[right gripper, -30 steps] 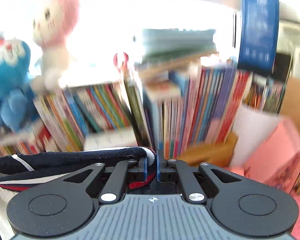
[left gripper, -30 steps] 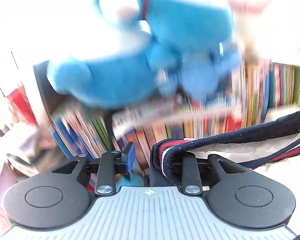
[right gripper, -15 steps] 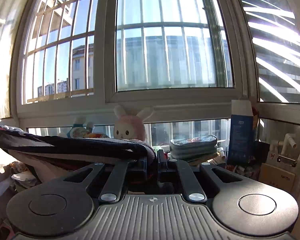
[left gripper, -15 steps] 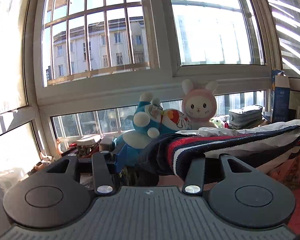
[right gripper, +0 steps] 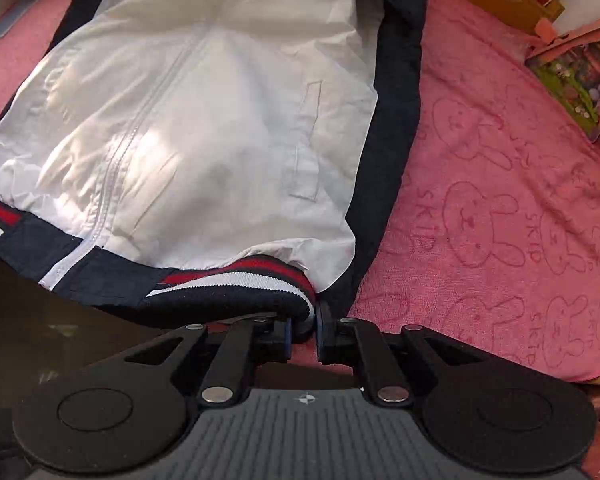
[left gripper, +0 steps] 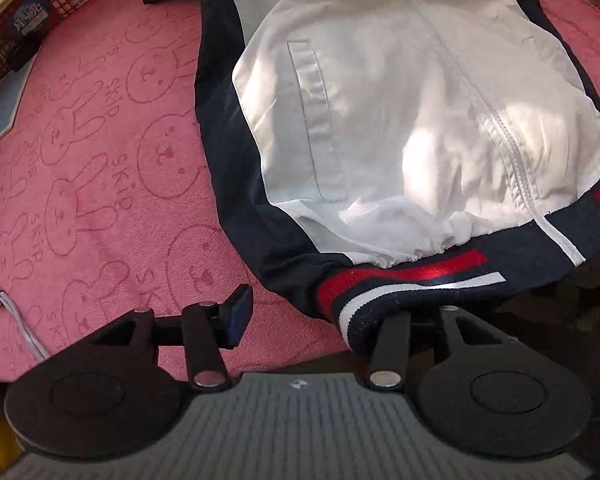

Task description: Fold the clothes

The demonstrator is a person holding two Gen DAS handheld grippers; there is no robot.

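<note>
Now both grippers angled down over the jacket, left gripper released, right gripper loosening around hem.

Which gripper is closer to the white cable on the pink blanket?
Left. The left gripper is beside the white cable; the right gripper sits at the jacket's other corner.

The jacket top is cut off by the edge; its hem probably hides the left gripper's right pad.
</note>
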